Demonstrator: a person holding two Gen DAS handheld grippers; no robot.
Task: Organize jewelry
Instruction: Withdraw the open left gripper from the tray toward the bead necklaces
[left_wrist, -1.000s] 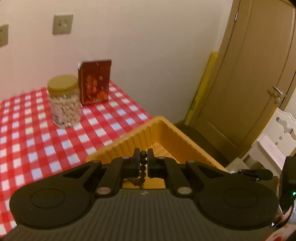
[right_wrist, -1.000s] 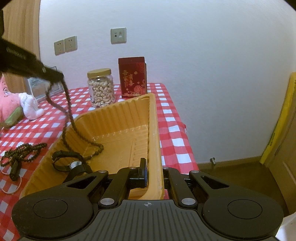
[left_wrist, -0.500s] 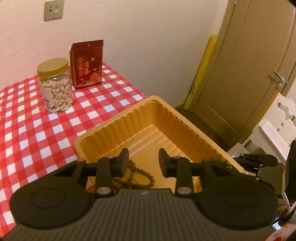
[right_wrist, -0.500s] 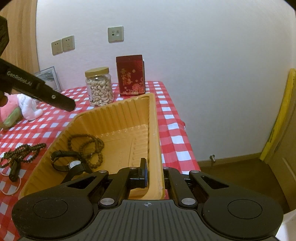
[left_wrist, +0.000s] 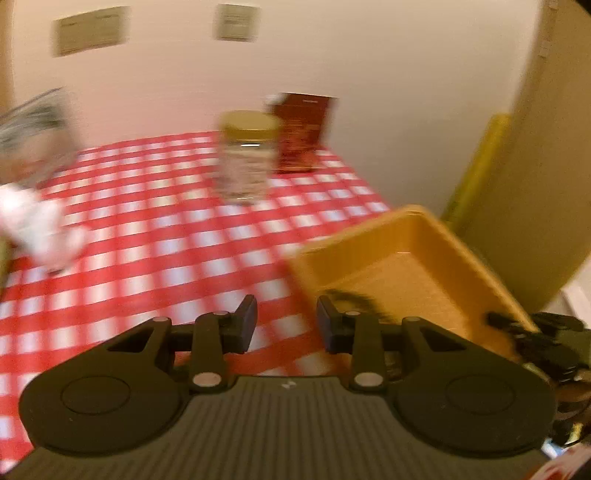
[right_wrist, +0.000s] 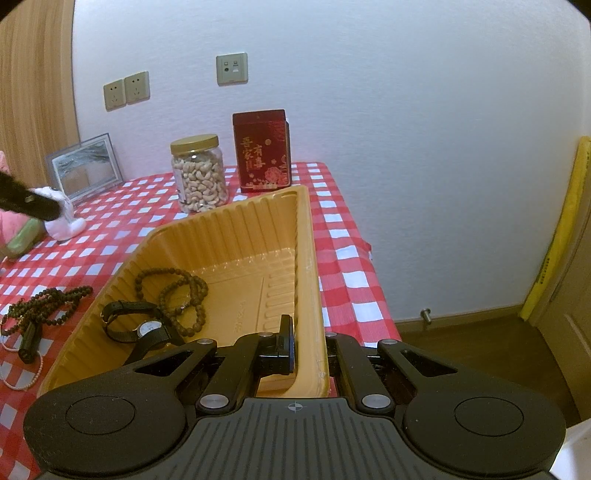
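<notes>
A yellow plastic tray (right_wrist: 236, 236) lies on the red checked tablecloth. Inside it are a coiled brown bead string (right_wrist: 173, 291) and a black wristwatch (right_wrist: 140, 326). My right gripper (right_wrist: 310, 343) is shut on the tray's near right wall, one finger inside and one outside. On the cloth to the tray's left lie dark beads (right_wrist: 40, 306) and a pearl string (right_wrist: 22, 384). My left gripper (left_wrist: 286, 325) is open and empty, above the cloth just left of the tray (left_wrist: 417, 221); that view is blurred. One of its fingers (right_wrist: 33, 202) shows at the right wrist view's left edge.
A jar of cashews (right_wrist: 199, 173) and a red tin (right_wrist: 262, 149) stand behind the tray by the wall. A picture frame (right_wrist: 83, 168) and a plush toy (right_wrist: 22, 229) sit at the back left. The table ends just right of the tray.
My left gripper opened and let the brown bead string drop into the tray, where it now lies coiled. It then swung left, away from the tray. The right gripper kept still.
</notes>
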